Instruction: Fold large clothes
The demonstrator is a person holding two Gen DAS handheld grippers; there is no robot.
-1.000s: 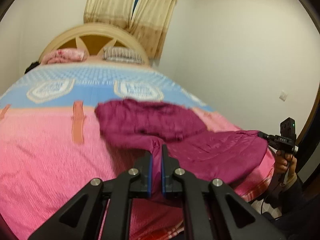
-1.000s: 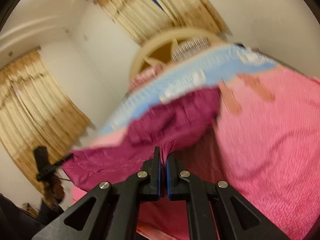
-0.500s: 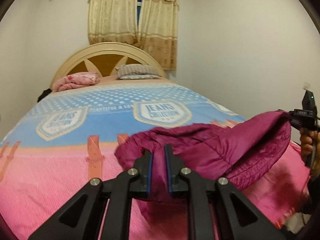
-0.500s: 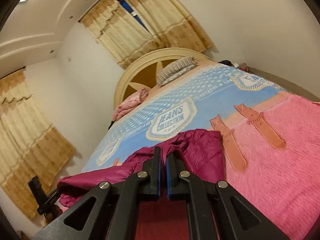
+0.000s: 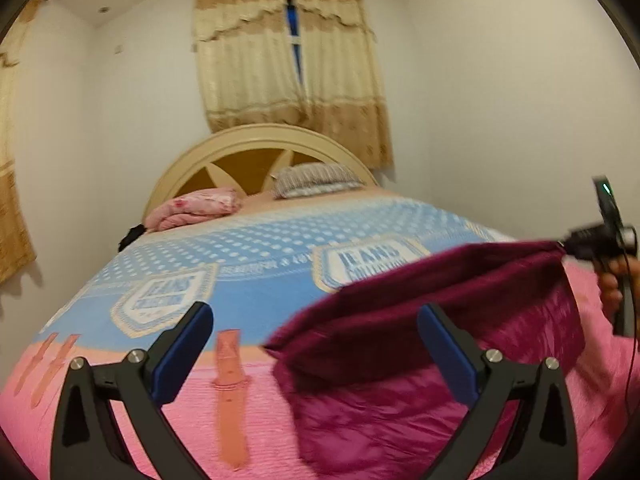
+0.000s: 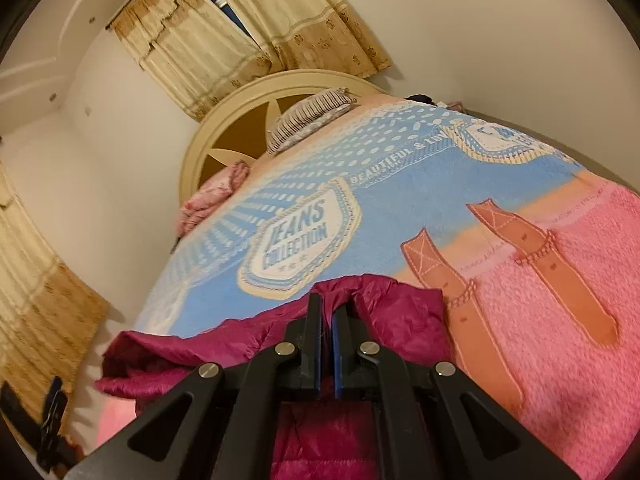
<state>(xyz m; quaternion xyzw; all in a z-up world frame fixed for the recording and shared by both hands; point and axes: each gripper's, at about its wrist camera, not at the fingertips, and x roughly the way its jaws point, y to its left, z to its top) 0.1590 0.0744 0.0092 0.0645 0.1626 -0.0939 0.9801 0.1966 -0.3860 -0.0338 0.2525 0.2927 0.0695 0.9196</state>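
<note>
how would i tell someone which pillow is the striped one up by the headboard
Start at the cream arched headboard under the curtains. Two soft things lie at its foot: a rolled pink floral blanket and, nearer the plain side wall, the pillow. It alone is flat, pale, and covered in thin dark stripes.

Pillows (image 5: 316,179) against headboard (image 5: 256,148); curtains (image 5: 288,60) behind

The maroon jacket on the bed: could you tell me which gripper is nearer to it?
Right. The right gripper is shut on the maroon jacket; the left gripper, jaws opening, hangs just clear of it.
</note>
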